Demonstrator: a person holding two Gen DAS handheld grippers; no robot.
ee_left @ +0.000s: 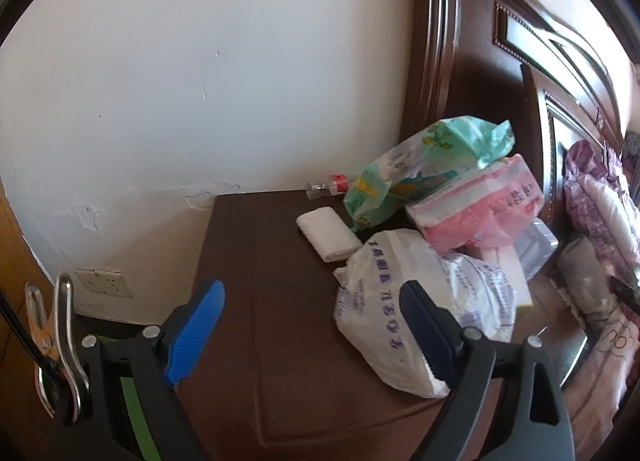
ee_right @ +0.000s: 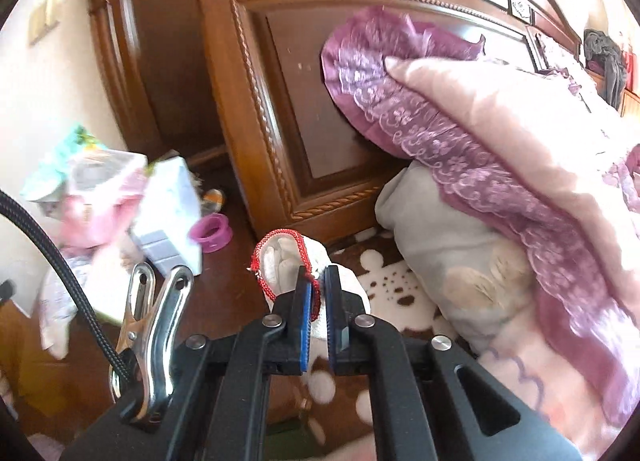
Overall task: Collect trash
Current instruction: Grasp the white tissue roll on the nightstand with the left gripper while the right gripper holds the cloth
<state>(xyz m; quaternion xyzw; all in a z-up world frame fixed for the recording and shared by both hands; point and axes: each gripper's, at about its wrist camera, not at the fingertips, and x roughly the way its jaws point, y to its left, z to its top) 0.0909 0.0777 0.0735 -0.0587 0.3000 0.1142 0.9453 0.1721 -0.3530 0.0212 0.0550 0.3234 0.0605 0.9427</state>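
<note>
Trash bags crowd the nightstand at right of the left wrist frame, where the left gripper hangs wide and empty, likely ready. Lower centre of the right view, the right gripper pinches a red-trimmed white glove.

Packages on nightstand blurred, white cloth partly hidden behind jaws, pillow cut off at edge
</note>
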